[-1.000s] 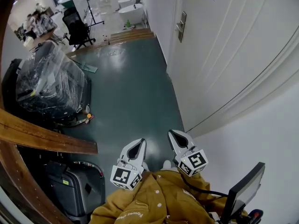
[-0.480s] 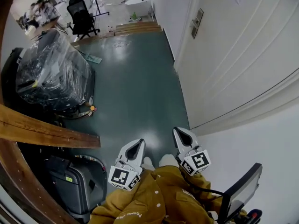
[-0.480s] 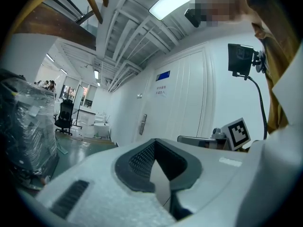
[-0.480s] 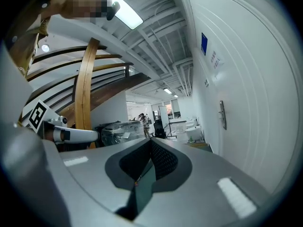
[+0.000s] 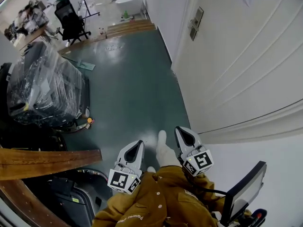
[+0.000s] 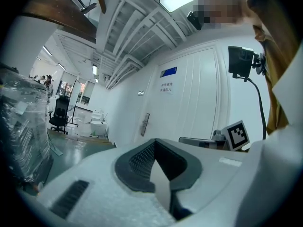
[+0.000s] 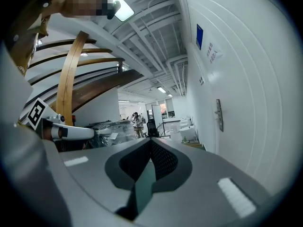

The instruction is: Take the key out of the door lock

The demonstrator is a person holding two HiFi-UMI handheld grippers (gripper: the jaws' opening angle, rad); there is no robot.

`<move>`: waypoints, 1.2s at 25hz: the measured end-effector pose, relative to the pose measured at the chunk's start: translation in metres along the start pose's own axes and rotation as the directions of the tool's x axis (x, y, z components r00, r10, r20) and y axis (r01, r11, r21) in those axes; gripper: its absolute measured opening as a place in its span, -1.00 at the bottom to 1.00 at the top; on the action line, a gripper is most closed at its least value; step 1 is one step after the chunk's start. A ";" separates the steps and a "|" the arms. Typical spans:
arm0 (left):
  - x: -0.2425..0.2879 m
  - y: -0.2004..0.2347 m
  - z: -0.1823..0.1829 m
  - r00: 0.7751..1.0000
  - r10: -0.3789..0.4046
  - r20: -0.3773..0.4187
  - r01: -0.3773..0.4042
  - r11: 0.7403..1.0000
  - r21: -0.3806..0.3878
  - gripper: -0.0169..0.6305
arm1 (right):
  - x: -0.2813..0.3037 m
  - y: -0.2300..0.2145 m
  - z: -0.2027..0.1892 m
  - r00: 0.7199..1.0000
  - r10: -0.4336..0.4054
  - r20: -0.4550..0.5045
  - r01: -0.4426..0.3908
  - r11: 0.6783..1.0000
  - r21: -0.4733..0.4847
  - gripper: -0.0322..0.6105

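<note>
You are holding the left gripper [image 5: 135, 148] and right gripper [image 5: 185, 136] low by your jacket [image 5: 156, 202], both clenched on nothing, well apart from the door's lock plate [image 5: 195, 23].

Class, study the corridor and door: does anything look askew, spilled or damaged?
Nothing stands out. The door is shut, its lock plate sits straight, and the floor looks dry. The key is too small to make out.

A glossy dark green floor [image 5: 135, 86] fills the middle of the frame. At left a plastic-wrapped load [image 5: 42, 91] stands on it, a black office chair [image 5: 72, 25] at upper left, a low wooden step [image 5: 130, 28] at top.
</note>
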State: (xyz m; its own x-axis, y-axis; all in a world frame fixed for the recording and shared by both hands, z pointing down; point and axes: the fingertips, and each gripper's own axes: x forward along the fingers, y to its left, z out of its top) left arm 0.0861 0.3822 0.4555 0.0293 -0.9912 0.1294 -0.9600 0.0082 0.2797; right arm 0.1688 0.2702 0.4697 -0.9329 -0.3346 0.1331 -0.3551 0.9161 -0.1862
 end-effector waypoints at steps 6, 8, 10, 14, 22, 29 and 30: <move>0.111 0.033 0.038 1.000 -0.024 -0.016 0.024 0.998 0.050 -0.96 | 0.077 -0.078 0.027 0.999 0.048 0.001 -0.048 0.999 -0.006 -0.88; 0.146 0.043 0.052 1.000 -0.023 -0.009 0.023 0.998 0.057 -0.96 | 0.097 -0.109 0.039 0.999 0.040 0.014 -0.040 0.999 0.012 -0.88; 0.177 0.052 0.065 1.000 -0.018 0.001 0.018 0.998 0.060 -0.96 | 0.115 -0.138 0.054 0.999 0.023 0.034 -0.023 1.000 0.003 -0.88; 0.221 0.063 0.081 1.000 -0.025 0.004 0.025 0.998 0.057 -0.96 | 0.143 -0.176 0.076 0.999 0.008 0.049 -0.007 1.000 -0.011 -0.88; 0.304 0.114 0.100 0.999 -0.034 -0.014 0.034 0.999 0.036 -0.96 | 0.211 -0.227 0.086 0.999 -0.004 0.033 0.004 1.000 0.019 -0.88; 0.388 0.184 0.125 0.995 -0.097 -0.022 0.098 0.995 0.035 -0.96 | 0.296 -0.284 0.102 0.997 -0.062 0.054 0.061 0.998 0.030 -0.88; 0.400 0.196 0.132 0.994 -0.110 -0.022 0.111 0.993 0.034 -0.96 | 0.312 -0.288 0.108 0.996 -0.061 0.061 0.059 0.998 0.030 -0.88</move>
State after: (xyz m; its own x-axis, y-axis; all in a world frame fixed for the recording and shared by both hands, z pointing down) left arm -0.1272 -0.0299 0.4366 0.1413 -0.9828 0.1190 -0.9598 -0.1065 0.2596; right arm -0.0268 -0.1226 0.4595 -0.9113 -0.4029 0.0847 -0.4116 0.8874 -0.2075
